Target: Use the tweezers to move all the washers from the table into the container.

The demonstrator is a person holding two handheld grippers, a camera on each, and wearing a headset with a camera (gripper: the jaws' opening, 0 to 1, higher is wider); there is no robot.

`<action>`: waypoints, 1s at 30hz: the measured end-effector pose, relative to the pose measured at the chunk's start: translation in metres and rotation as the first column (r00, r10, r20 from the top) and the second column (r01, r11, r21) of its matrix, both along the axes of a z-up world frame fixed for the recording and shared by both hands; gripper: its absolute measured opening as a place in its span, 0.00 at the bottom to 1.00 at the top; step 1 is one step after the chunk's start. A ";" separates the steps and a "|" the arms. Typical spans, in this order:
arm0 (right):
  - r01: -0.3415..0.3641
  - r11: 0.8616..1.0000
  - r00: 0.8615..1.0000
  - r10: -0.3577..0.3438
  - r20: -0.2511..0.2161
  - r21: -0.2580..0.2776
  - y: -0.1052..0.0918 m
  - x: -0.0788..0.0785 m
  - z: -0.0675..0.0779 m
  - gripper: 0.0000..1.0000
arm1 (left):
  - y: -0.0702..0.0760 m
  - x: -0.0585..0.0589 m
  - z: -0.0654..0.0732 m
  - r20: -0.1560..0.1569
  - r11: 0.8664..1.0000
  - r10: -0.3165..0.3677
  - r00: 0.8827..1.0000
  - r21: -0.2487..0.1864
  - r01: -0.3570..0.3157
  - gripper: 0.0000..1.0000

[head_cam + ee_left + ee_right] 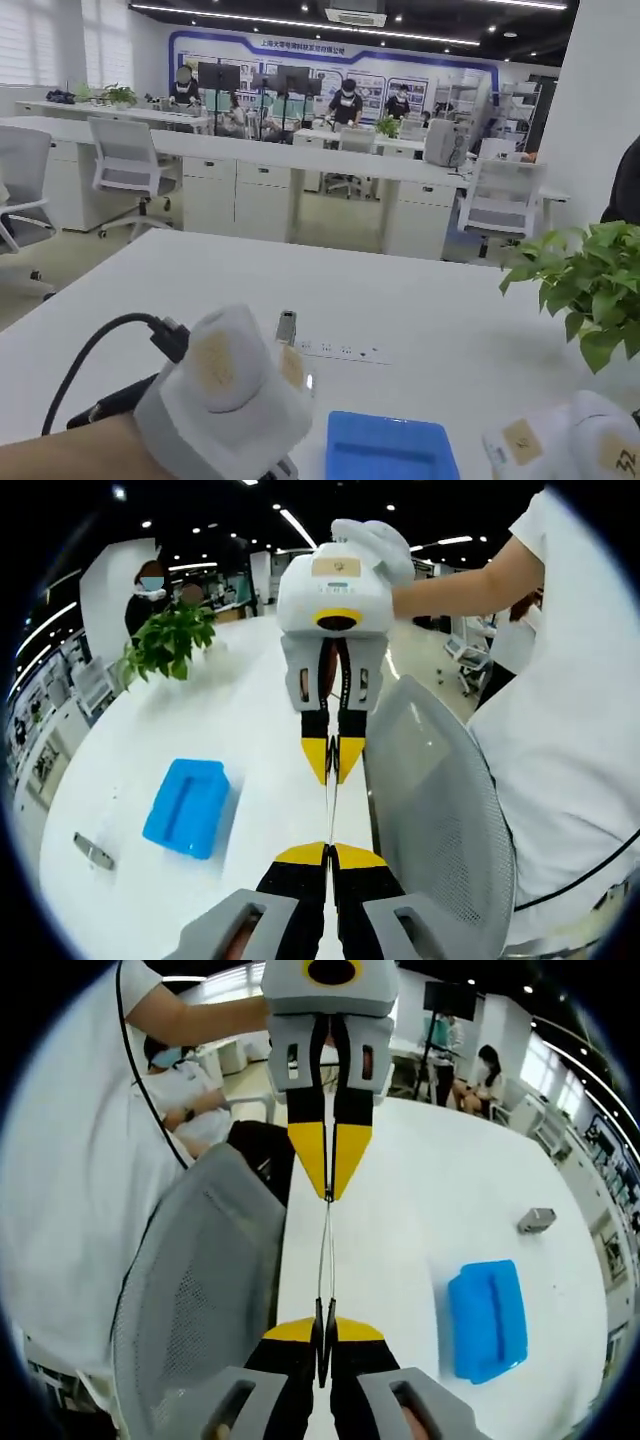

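Left tool (328, 848) and right tool (322, 1328) both clamp, apparently, tweezers (325, 1250).

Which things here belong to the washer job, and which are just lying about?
Job: tweezers, gripped at opposite ends by the left gripper and right gripper; container.
Lying about: plant; power strip; small grey block; chair.
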State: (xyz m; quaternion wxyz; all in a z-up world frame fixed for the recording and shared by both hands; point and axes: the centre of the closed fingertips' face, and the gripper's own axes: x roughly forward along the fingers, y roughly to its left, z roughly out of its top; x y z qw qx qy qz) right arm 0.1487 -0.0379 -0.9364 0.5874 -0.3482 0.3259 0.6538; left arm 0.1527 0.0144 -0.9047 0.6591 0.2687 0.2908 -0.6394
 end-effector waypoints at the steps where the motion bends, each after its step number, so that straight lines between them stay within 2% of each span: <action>1: -0.002 1.000 1.000 0.002 0.002 -0.003 0.000 0.001 -0.001 0.00 | 0.000 0.001 -0.004 -0.004 1.000 0.004 1.000 0.013 -0.004 0.00; 5: -0.010 1.000 1.000 0.010 -0.004 -0.017 -0.002 0.005 -0.009 0.00 | -0.003 0.003 -0.019 -0.003 0.998 -0.004 1.000 0.059 0.004 0.00; 9: -0.016 0.999 1.000 0.016 0.000 -0.038 -0.006 0.009 -0.019 0.00 | -0.005 0.007 -0.028 0.002 0.997 -0.004 1.000 0.080 0.003 0.00; 12: -0.004 0.999 1.000 0.004 -0.017 -0.036 -0.008 0.013 -0.026 0.00 | -0.007 0.012 -0.036 0.008 0.995 -0.013 1.000 0.101 0.012 0.00; 15: -0.005 0.999 1.000 0.004 -0.016 -0.052 -0.011 0.019 -0.039 0.00 | -0.010 0.017 -0.044 0.013 0.993 -0.014 1.000 0.118 0.012 0.00; 18: 0.004 0.998 1.000 -0.006 -0.025 -0.067 -0.014 0.026 -0.052 0.00 | -0.012 0.026 -0.057 0.026 0.990 -0.023 0.999 0.143 0.019 0.00; 23: 0.020 0.996 0.999 -0.023 -0.039 -0.081 -0.019 0.040 -0.073 0.00 | -0.016 0.038 -0.078 0.027 0.984 -0.017 1.000 0.178 0.012 0.00; 28: 0.019 0.995 0.999 -0.023 -0.038 -0.103 -0.023 0.049 -0.090 0.00 | -0.019 0.050 -0.093 0.039 0.980 -0.014 0.999 0.197 0.006 0.00; 30: 0.014 0.994 0.999 -0.018 -0.035 -0.111 -0.024 0.053 -0.098 0.01 | -0.020 0.052 -0.099 0.033 0.979 -0.014 0.999 0.203 0.007 0.00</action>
